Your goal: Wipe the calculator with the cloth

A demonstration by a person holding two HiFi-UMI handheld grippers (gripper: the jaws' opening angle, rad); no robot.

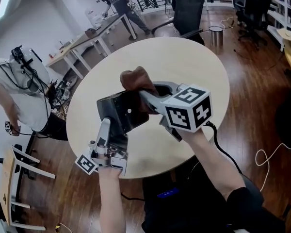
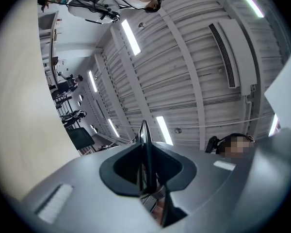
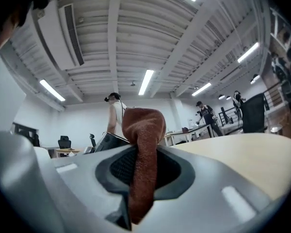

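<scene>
The calculator (image 1: 120, 111), a dark flat slab, is held tilted above the round pale table (image 1: 184, 62). My left gripper (image 1: 114, 132) is shut on its lower edge from below. In the left gripper view the calculator (image 2: 145, 152) shows edge-on between the jaws of that gripper (image 2: 147, 181). A brown cloth (image 1: 136, 79) is bunched up in my right gripper (image 1: 146, 95), which comes in from the right and is shut on it. The cloth rests against the calculator's upper right corner. In the right gripper view the cloth (image 3: 143, 130) hangs between the jaws, with the calculator's edge (image 3: 108, 141) just behind it.
A black office chair (image 1: 188, 14) and a metal bin (image 1: 216, 34) stand beyond the table. A person (image 1: 14, 89) stands at the left, another person (image 1: 117, 3) by a long desk (image 1: 87, 39) at the back. A white cable (image 1: 269, 154) lies on the wooden floor.
</scene>
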